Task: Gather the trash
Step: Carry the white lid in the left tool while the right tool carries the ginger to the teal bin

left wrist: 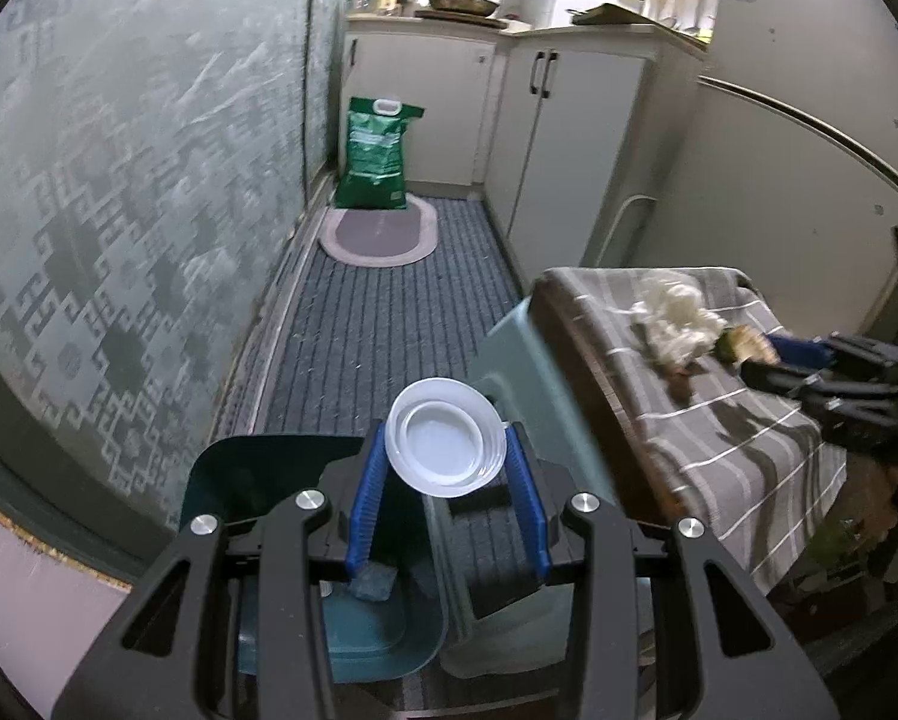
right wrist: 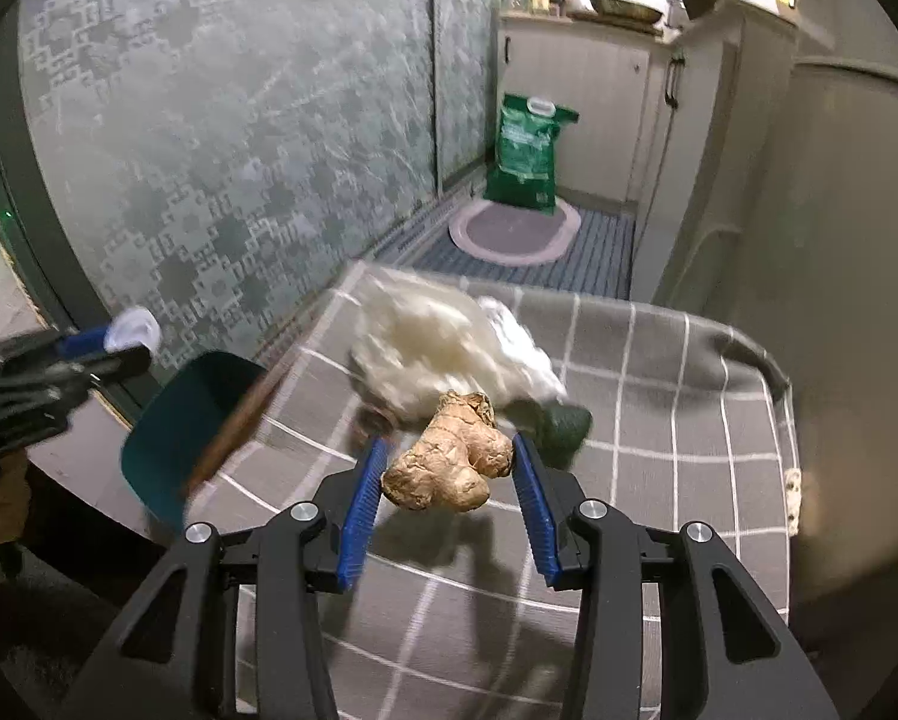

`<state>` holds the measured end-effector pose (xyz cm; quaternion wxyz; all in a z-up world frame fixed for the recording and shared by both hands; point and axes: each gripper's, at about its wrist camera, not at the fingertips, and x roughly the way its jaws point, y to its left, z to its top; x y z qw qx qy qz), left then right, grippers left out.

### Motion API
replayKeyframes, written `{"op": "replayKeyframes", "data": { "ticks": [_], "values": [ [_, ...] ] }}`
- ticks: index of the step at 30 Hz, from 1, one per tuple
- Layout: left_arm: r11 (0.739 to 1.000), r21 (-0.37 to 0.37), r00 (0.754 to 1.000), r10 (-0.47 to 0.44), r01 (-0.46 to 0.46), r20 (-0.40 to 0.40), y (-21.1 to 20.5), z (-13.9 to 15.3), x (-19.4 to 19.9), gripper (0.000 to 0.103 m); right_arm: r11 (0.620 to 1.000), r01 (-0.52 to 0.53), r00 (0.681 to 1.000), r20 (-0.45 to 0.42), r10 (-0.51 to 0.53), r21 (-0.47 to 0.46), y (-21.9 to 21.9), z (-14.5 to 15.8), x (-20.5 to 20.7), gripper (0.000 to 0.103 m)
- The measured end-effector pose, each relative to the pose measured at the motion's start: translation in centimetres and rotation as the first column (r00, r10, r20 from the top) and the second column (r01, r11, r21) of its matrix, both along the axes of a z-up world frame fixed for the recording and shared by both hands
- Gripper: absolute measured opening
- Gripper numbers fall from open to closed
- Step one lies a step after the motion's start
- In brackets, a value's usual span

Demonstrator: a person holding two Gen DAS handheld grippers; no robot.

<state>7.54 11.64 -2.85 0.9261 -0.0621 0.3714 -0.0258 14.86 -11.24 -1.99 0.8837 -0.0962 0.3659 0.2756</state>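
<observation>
Ginger root (right wrist: 449,456) between the right tool's (right wrist: 449,468) blue pads, above the checked cloth (right wrist: 658,408).

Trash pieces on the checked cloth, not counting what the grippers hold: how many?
2 distinct: a white crumpled wad mid-cloth and a dark green scrap just right of the ginger in the right gripper. Small brown bits beside the wad are blurred.

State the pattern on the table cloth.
Grey cloth with a white grid of lines, clearest in the right wrist view.

Home kitchen: cabinets (left wrist: 562,138), frying pan (left wrist: 462,2), fridge (left wrist: 808,120).
</observation>
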Motion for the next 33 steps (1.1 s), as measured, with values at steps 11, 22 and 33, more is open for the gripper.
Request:
{"op": "replayKeyframes", "data": {
  "ticks": [11, 22, 33],
  "values": [
    [0.998, -0.018, 0.996, 0.062, -0.064, -0.071, 4.5, -2.7, -0.9, 0.042, 0.987, -0.146, 0.989, 0.018, 0.146, 0.059, 7.1, 1.8, -1.7, 0.044],
    [0.991, -0.027, 0.982, 0.124, -0.129, -0.144, 8.7, -5.8, -0.9, 0.042, 0.962, -0.267, 0.962, -0.037, 0.27, 0.063, 15.1, 0.1, -2.5, 0.044],
    [0.991, -0.037, 0.973, 0.118, -0.128, -0.199, 9.6, -8.1, -0.1, 0.042, 0.941, -0.328, 0.936, -0.11, 0.335, 0.077, 20.3, -2.4, -2.2, 0.043]
  ]
}}
